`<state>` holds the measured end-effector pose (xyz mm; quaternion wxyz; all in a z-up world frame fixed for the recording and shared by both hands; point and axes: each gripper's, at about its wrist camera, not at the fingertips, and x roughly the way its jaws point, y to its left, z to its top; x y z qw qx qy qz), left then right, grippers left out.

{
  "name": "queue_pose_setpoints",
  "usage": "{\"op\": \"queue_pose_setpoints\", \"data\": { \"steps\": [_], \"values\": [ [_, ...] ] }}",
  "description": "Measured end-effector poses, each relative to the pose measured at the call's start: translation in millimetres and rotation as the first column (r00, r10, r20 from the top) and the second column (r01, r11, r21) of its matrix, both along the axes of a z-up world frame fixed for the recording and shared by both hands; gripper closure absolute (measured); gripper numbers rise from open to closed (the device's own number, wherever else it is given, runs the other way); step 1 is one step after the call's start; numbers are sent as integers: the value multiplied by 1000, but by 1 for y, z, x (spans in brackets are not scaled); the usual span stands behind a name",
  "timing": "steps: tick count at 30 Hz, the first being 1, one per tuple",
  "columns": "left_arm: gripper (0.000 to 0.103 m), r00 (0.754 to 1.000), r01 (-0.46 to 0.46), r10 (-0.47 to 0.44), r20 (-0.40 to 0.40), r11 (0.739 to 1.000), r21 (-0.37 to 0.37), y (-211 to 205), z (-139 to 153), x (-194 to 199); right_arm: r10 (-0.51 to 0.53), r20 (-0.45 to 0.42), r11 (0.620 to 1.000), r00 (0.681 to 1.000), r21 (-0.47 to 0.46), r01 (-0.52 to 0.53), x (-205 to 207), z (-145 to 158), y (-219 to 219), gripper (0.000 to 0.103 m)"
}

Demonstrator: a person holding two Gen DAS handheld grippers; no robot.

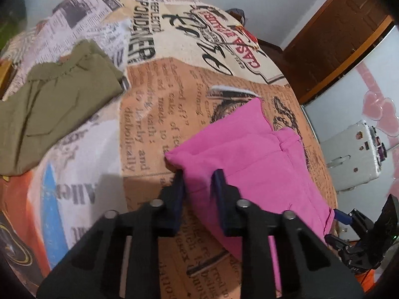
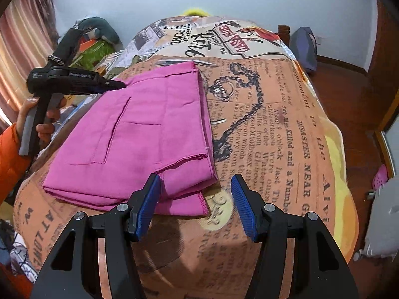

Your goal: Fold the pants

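Left gripper point(image 1: 198, 182) pinches the near-left corner of the pink pants point(image 1: 249, 154), cloth caught between its narrowed jaws; the grip looks meant to carry that edge over for another fold. Right gripper point(image 2: 195, 191) hangs spread, jaws half apart, above the hemmed corner of the pants, touching nothing as far as I can tell, probably waiting to take the matching edge. Pants lie on the bed point(image 2: 274, 137), already folded into a compact rectangle with a pocket seam facing up and the hems stacked at the near side. Judged stage: late, one fold or a final squaring left. Olive garment point(image 1: 49, 104) sits folded well apart on the bed, likely set aside as finished.
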<state>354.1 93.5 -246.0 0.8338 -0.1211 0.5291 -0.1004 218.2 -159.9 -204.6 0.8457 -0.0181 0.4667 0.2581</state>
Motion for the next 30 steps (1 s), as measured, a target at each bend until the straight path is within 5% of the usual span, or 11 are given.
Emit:
{"op": "queue_pose_setpoints", "data": {
  "steps": [9, 22, 27, 30],
  "values": [
    [94, 995, -83, 79, 57, 993, 86, 16, 16, -51, -16, 19, 993, 1000, -113, 18, 10, -8, -5, 48],
    [94, 972, -222, 217, 88, 974, 54, 24, 35, -161, 65, 149, 998, 987, -30, -62, 1, 43, 26, 48],
    [94, 971, -233, 218, 98, 955, 186, 27, 32, -177, 128, 146, 992, 981, -28, -126, 4, 36, 53, 48],
    [94, 975, -218, 206, 80, 959, 182, 32, 30, -179, 137, 91, 990, 986, -43, -133, 7, 18, 60, 48]
  ]
}}
